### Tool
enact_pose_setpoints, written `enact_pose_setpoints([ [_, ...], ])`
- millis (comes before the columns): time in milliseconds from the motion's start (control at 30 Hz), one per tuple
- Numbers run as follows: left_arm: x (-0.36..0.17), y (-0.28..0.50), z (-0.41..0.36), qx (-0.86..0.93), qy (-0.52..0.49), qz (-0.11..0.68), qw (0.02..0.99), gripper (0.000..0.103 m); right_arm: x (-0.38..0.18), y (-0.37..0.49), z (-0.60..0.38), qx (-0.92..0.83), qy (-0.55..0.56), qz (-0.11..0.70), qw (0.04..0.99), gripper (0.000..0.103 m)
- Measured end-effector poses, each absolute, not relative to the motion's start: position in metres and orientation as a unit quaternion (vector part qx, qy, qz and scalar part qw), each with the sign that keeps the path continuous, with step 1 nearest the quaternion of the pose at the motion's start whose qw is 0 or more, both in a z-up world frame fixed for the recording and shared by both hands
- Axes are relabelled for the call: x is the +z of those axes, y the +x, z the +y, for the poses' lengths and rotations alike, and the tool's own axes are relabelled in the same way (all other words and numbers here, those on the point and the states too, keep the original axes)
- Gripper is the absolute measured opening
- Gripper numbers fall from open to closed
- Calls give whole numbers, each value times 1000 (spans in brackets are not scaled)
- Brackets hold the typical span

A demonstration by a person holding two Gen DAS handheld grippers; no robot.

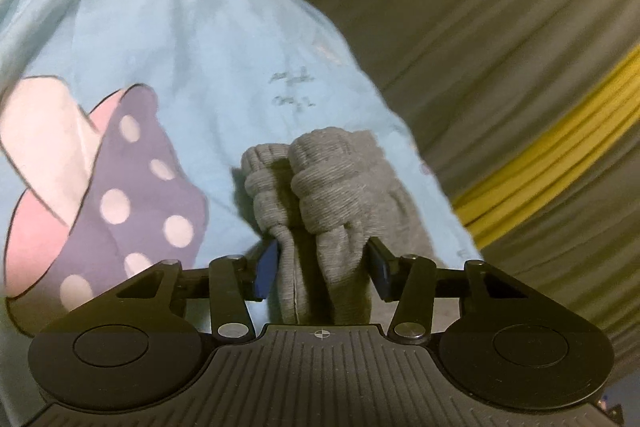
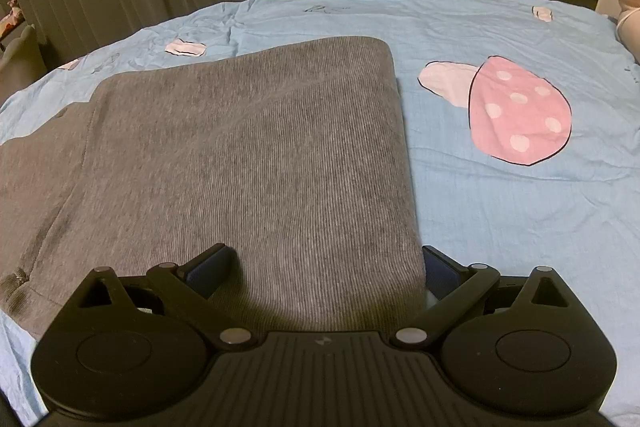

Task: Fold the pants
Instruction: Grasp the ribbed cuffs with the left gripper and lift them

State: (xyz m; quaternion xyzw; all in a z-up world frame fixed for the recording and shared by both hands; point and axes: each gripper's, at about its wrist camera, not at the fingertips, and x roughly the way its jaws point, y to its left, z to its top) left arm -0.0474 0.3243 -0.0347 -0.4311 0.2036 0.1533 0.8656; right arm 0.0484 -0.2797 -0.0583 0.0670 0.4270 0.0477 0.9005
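Your left gripper (image 1: 322, 267) pinches the bunched cuffs of the grey pants (image 2: 248, 163) at centre frame; your right gripper (image 2: 326, 267) gapes wide, straddling the folded edge at bottom centre. Keep both cuffs together and carry them over squarely.

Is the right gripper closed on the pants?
No: the right gripper is wide open, its fingers straddling the edge of the flat grey pants.

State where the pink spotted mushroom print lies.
In the right wrist view, the mushroom print sits on the blue sheet, right of the grey pants, clear of their folded edge.
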Motion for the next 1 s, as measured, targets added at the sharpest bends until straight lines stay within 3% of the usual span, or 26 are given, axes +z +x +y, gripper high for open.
enact_pose_setpoints([
  [67, -34, -49, 324, 144, -435, 192, 868, 52, -58, 48, -280, 48, 67, 427, 901, 99],
  [133, -37, -45, 324, 158, -435, 208, 862, 64, -58, 48, -280, 48, 67, 427, 901, 99],
  [200, -39, -40, 323, 169, -433, 221, 857, 65, -58, 48, -280, 47, 67, 427, 901, 99],
  [333, -37, -31, 322, 173, -434, 224, 855, 82, -58, 48, -280, 47, 67, 427, 901, 99],
  [400, -35, -23, 323, 179, -435, 227, 853, 84, -58, 48, -280, 47, 67, 427, 901, 99],
  [600, -30, -19, 319, 194, -412, 229, 860, 43, -58, 48, -279, 47, 67, 427, 901, 99],
  [667, -27, -20, 316, 183, -395, 220, 873, 42, -59, 48, -279, 47, 67, 427, 901, 99],
  [733, -30, -18, 317, 195, -398, 226, 867, 53, -58, 48, -280, 47, 68, 427, 901, 99],
  [833, -35, -10, 321, 211, -416, 240, 851, 56, -58, 48, -279, 47, 68, 427, 901, 99],
  [1000, -9, -9, 298, 208, -347, 226, 886, 31, -55, 48, -281, 46, 73, 425, 901, 99],
])
